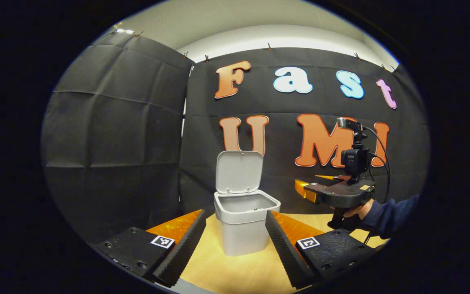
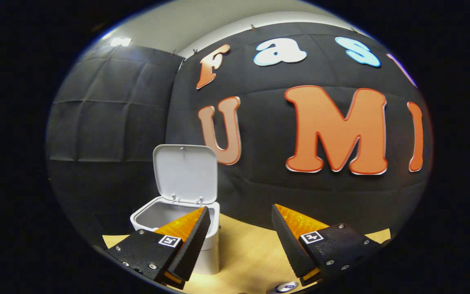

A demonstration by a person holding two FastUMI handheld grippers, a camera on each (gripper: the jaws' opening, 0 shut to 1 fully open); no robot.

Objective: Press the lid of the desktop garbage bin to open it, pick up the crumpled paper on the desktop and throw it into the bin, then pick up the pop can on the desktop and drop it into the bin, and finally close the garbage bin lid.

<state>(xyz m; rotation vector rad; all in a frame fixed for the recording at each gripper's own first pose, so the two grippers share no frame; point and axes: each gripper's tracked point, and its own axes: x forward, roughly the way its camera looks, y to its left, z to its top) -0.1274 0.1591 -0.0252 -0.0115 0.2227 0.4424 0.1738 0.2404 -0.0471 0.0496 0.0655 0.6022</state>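
The grey garbage bin [image 1: 245, 234] stands on the wooden desktop [image 1: 243, 273], its lid [image 1: 239, 171] raised upright at the back. My left gripper [image 1: 235, 214] is open, and the bin sits just beyond the gap between its fingers, touching neither. In the left gripper view my right gripper [image 1: 312, 184] hovers right of the bin at rim height, held by a hand. In the right gripper view the right gripper [image 2: 240, 208] is open with nothing between its fingers. There the bin [image 2: 145, 216] lies to the left with its lid [image 2: 185, 173] up. I cannot see inside the bin.
A dark sleeve [image 1: 394, 214] reaches in from the right behind the right gripper. The black cloth wall stands close behind the bin. A small round object [image 2: 287, 287] shows at the bottom edge of the right gripper view; I cannot tell what it is.
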